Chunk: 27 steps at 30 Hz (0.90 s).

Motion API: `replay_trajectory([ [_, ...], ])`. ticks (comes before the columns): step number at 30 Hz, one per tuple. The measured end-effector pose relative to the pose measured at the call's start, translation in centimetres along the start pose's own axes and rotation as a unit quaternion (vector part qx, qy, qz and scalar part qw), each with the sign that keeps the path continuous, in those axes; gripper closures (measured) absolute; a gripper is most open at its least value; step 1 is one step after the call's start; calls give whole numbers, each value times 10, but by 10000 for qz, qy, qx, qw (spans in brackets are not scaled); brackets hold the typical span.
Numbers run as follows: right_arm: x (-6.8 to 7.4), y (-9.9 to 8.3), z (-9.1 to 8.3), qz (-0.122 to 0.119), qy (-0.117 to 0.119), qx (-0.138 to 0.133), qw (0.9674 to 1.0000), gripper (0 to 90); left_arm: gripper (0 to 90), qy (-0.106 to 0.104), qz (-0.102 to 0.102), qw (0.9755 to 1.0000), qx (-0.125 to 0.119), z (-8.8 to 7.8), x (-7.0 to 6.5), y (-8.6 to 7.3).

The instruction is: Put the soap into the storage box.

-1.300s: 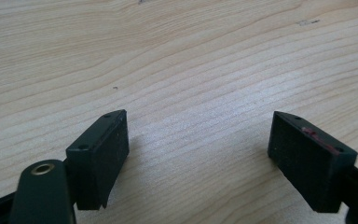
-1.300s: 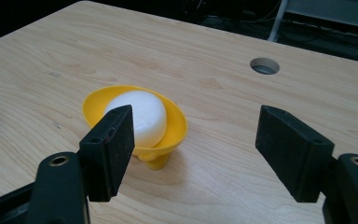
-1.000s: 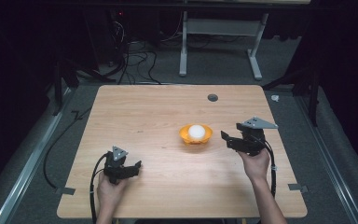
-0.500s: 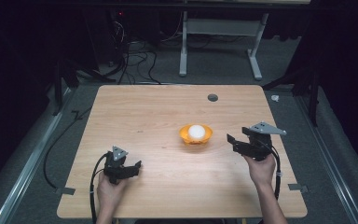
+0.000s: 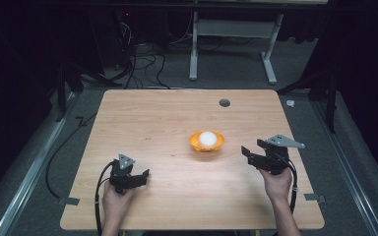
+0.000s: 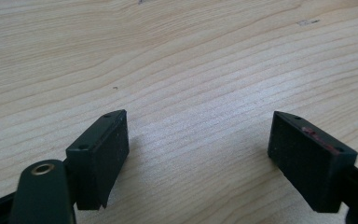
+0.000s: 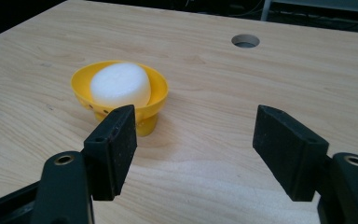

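One small yellow plastic bowl [image 5: 206,145] with holes in its wall sits on the light wooden counter [image 5: 152,123], right of the middle. A rounded white foam-like piece [image 5: 207,138] rests inside it and rises above the rim. In the right gripper view the bowl [image 7: 81,95] and the white piece [image 7: 120,85] lie ahead and to the left of the fingers.

The right gripper [image 5: 252,147] is just to the right of the bowl, apart from it and pointing towards it. Its fingers [image 7: 116,140] stand moderately apart with only bare wood between them; they hold nothing. The left gripper [image 5: 140,177] is well away near the front left of the counter, low over the wood. Its fingers [image 6: 100,154] are also spread and empty. A round cable hole [image 5: 224,103] lies towards the far edge, beyond the bowl.

The step in hand looks like the right gripper's approach to the bowl. The grasp itself is not yet made. The next move would call for shifting the right gripper leftward until the target sits between its fingers. They would probably have to spread wider to pass round the white piece. A pinch on the bowl's rim would need less room. The bowl looks light and could slide or tip if nudged, so a slow, level approach seems wise.
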State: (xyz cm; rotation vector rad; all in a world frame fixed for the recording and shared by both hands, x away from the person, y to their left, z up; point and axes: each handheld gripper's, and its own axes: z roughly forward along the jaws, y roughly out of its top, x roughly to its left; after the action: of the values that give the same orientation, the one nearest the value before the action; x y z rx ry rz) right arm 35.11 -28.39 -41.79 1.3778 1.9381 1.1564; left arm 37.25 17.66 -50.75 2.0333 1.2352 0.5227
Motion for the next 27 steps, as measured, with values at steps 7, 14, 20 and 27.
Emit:
replay_trajectory([
  [7, 3, -14, 3, 81, 82, 114, 9999, 312, 208, -1, 1, 10000, 1, 0, 0, 0],
  [14, 6, -24, 8, 97, 138, 221, 9996, 313, 208, -1, 1, 10000, 0, 0, 0, 0],
  [20, 8, -35, 13, 138, 183, 340, 9992, 313, 208, -2, 2, 10000, 1, 0, 0, 0],
  [27, 12, -45, 22, 58, 166, 557, 9983, 310, 208, -2, 1, 10000, 1, 0, 0, 0],
])
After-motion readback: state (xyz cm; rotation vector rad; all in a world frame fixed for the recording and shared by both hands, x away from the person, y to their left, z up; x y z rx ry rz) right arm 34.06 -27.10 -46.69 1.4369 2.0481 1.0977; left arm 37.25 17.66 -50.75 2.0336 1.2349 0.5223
